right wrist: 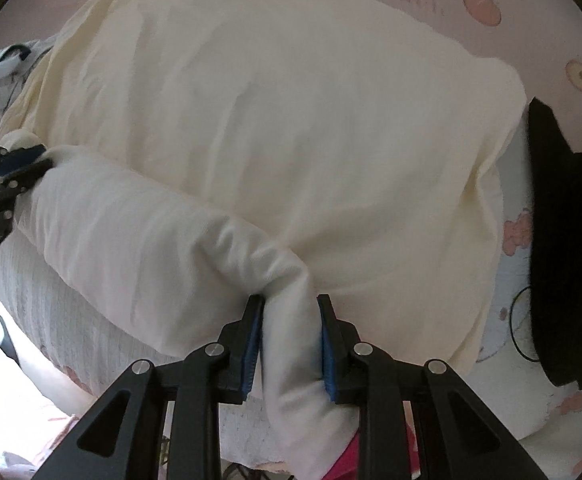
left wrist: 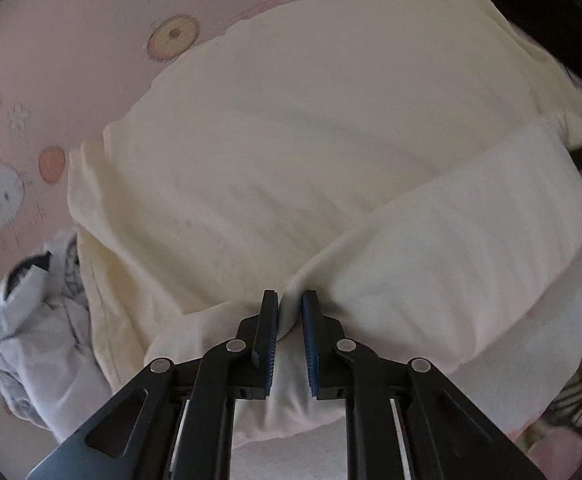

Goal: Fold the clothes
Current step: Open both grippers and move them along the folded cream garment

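Two grippers have hold of one cream garment (left wrist: 291, 140), which lies spread over a pink bed sheet (left wrist: 71, 40) printed with cartoon cats and doughnuts. Its near edge is rolled or turned back into a thick band running between the two tools. The left gripper (left wrist: 289, 300) has its fingers (left wrist: 269, 320) nearly together, with a pinch of that edge caught between the blue pads. The right gripper (right wrist: 289, 308) stands wider, its fingers (right wrist: 251, 332) pressing either side of a fat bunch of cloth, which then hangs down below them. From the right wrist view the left tool shows at the far end of the same band, so the cloth is slung between them. The stuff looks soft, light and limp, a knit that sags and bulges wherever it is not held, and it should drape rather than keep a crease. I would judge it needs holding at two well-separated points along one edge, as it is now, and kept fairly taut so the fold falls straight. Whether the band is a hem, a sleeve or several layers together I cannot quite make out. A crumpled grey-white garment (left wrist: 39, 320) lies just beside it on the left, and a black garment (right wrist: 563, 240) on the right.
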Tool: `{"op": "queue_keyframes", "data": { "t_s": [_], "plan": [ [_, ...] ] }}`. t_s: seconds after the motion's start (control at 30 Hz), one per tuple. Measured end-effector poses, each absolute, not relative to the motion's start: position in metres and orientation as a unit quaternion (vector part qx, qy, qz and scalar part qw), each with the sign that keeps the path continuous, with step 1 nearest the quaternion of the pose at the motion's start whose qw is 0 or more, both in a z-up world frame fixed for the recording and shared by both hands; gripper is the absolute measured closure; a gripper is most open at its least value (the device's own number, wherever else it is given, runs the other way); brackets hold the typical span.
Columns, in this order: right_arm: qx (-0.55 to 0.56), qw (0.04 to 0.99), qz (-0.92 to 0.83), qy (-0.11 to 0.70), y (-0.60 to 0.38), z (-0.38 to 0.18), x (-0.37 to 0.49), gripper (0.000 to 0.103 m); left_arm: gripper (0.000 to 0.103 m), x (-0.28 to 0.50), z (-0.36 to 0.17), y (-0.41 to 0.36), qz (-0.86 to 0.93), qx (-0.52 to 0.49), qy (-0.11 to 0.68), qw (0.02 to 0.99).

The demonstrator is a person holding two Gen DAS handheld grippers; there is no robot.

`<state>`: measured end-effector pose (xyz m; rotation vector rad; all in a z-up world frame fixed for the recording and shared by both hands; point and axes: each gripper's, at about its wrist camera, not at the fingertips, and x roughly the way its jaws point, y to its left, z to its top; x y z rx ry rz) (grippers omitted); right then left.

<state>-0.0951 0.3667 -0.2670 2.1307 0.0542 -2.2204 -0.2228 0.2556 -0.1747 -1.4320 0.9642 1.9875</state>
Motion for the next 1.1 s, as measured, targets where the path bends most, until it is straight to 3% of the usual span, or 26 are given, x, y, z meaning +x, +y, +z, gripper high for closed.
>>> {"op": "queue_keyframes", "data": {
  "t_s": [0.13, 0.23, 0.3, 0.37, 0.4, 0.6, 0.77, 0.9, 1.1],
  "plan": [
    [0.687, 0.031, -0.726, -0.009, 0.373, -0.271, -0.089, 0.077, 0.092, -0.221, -0.177, 0.255, 0.738, -0.513, 0.358, 0.253],
    [0.671, 0.021, -0.741, -0.032, 0.378, -0.272, -0.08, 0.071, 0.092, -0.213, -0.173, 0.25, 0.758, -0.496, 0.343, 0.249],
    [0.649, 0.023, -0.76, -0.005, 0.374, -0.268, -0.069, 0.065, 0.092, -0.21, -0.17, 0.246, 0.77, -0.486, 0.332, 0.246],
    [0.624, 0.019, -0.781, 0.039, 0.368, -0.262, -0.056, 0.044, 0.092, -0.202, -0.162, 0.242, 0.772, -0.479, 0.335, 0.249],
    [0.613, 0.015, -0.788, 0.057, 0.366, -0.258, -0.05, 0.039, 0.092, -0.199, -0.157, 0.239, 0.771, -0.475, 0.339, 0.255],
    [0.573, 0.025, -0.816, 0.07, 0.368, -0.228, -0.007, 0.037, 0.091, -0.182, -0.126, 0.222, 0.775, -0.457, 0.335, 0.28],
    [0.54, 0.043, -0.829, 0.135, 0.363, -0.198, -0.04, 0.037, 0.091, -0.169, -0.099, 0.206, 0.779, -0.443, 0.326, 0.3],
    [0.521, 0.055, -0.822, 0.222, 0.354, -0.207, -0.033, 0.037, 0.091, -0.144, -0.11, 0.198, 0.774, -0.378, 0.414, 0.295],
    [0.516, 0.069, -0.782, 0.342, 0.324, -0.238, -0.005, 0.036, 0.091, -0.068, -0.161, 0.192, 0.692, -0.222, 0.635, 0.263]
  ]
}}
